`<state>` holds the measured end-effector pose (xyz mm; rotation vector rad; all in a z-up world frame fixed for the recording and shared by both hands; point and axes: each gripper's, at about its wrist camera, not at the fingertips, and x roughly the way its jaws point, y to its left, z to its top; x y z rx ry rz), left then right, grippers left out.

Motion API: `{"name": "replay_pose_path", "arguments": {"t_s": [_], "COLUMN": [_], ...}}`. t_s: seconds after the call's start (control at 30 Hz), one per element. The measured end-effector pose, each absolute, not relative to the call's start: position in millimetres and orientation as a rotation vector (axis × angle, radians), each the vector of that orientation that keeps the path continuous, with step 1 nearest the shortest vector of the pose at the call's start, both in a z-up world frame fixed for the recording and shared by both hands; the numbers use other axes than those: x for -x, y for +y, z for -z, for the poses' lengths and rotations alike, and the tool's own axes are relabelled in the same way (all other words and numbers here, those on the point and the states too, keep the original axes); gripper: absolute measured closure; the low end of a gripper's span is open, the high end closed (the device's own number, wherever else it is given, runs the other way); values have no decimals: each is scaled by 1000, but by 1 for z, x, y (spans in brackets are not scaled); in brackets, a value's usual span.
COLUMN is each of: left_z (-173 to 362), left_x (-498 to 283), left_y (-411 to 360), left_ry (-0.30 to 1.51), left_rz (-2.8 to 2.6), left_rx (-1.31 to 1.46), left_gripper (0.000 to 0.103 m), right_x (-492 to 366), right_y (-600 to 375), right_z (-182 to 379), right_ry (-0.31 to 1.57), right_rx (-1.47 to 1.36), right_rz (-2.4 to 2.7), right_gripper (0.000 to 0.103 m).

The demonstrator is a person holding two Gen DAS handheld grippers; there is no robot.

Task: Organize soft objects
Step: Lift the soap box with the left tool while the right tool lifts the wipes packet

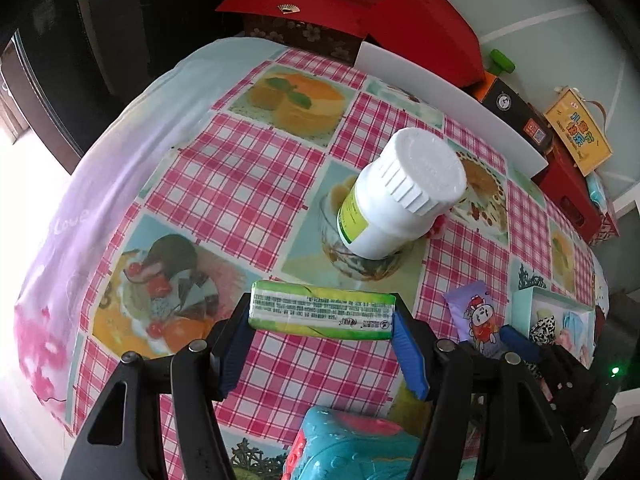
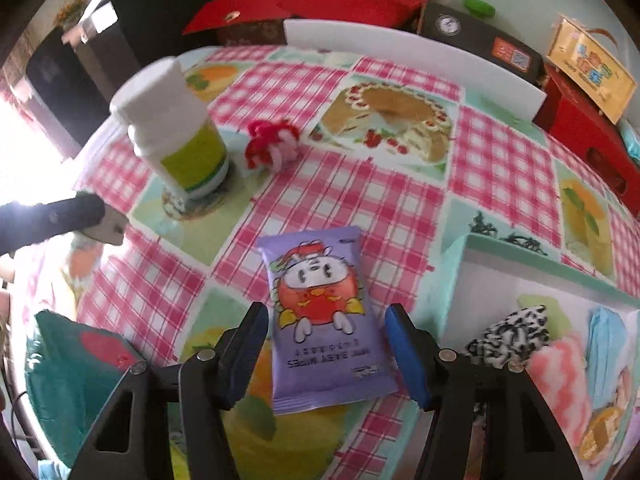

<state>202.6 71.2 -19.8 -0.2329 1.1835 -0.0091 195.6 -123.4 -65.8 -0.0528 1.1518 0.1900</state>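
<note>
My left gripper (image 1: 322, 314) is shut on a green and white tissue pack (image 1: 320, 310), held crosswise between the blue pads above the tablecloth. My right gripper (image 2: 326, 340) is open around a purple wet-wipes pack (image 2: 326, 320) that lies flat on the cloth; the pads stand apart from its sides. That purple pack also shows in the left wrist view (image 1: 476, 314). A mint-rimmed white box (image 2: 540, 268) at the right holds soft items: a black-and-white scrunchie (image 2: 506, 336), a pink-and-white cloth (image 2: 560, 380) and a blue one (image 2: 608, 332). A red and white pompom (image 2: 272, 148) lies on the cloth.
A white bottle with a green label (image 1: 396, 196) stands mid-table, also in the right wrist view (image 2: 180, 132). A teal and pink toy (image 1: 352, 448) sits near my left gripper. A white board (image 1: 448, 96), red boxes (image 1: 420, 20) and a yellow box (image 1: 578, 136) line the far edge.
</note>
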Motion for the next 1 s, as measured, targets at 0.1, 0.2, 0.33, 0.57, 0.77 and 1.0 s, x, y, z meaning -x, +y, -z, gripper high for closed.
{"name": "replay_pose_path", "arguments": {"t_s": [0.1,0.2,0.33,0.57,0.77,1.0], "left_z": [22,23,22,18,11,-11], "left_x": [-202,-202,-201,-199,-196,-187], "left_y": [72,73,74,72,71,66], "left_ry": [1189,1191,1188,1175,1154,1090], "left_rz": [8,0,-1,1,-2,14], "left_rx": [237,239,240,234,223,211], "left_gripper": [38,38,38,38,38,38], "right_x": [-196,-198,-196,-192,-183,-166], "right_y": [-117,-118,-124,-121,-121,-134], "right_z": [71,70,68,65,50,19], "right_ry": [1156,1157,1155,1147,1116,1050], "right_rx": [87,76,64,82,71,26], "right_rz": [-184,-179,-149,-145,-148,-144], "right_gripper": [39,39,44,50,50,50]}}
